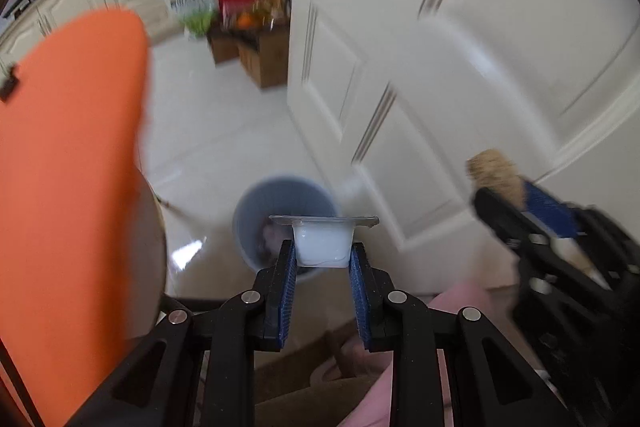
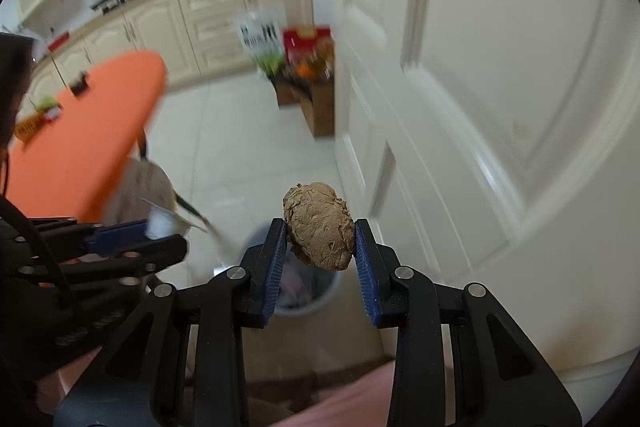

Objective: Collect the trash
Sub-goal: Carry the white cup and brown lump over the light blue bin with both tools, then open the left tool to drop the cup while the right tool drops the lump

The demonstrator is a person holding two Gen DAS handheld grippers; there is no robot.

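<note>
My left gripper (image 1: pixel 323 253) is shut on a small clear plastic cup (image 1: pixel 323 241) with a flat rim, held above a grey-blue trash bin (image 1: pixel 256 223) on the floor. My right gripper (image 2: pixel 321 241) is shut on a crumpled brown paper ball (image 2: pixel 318 225), held above the same bin (image 2: pixel 316 301), which has some waste inside. In the left wrist view the right gripper (image 1: pixel 508 195) shows at the right with the brown ball (image 1: pixel 494 173). In the right wrist view the left gripper (image 2: pixel 160 231) shows at the left with the cup (image 2: pixel 160 223).
An orange ironing board (image 1: pixel 68 187) stands at the left, also in the right wrist view (image 2: pixel 88 139). A white panelled door (image 1: pixel 460 47) is at the right. Cardboard boxes with groceries (image 1: pixel 260 43) stand on the white tiled floor (image 1: pixel 224 131) by cream kitchen cabinets (image 2: pixel 200 15).
</note>
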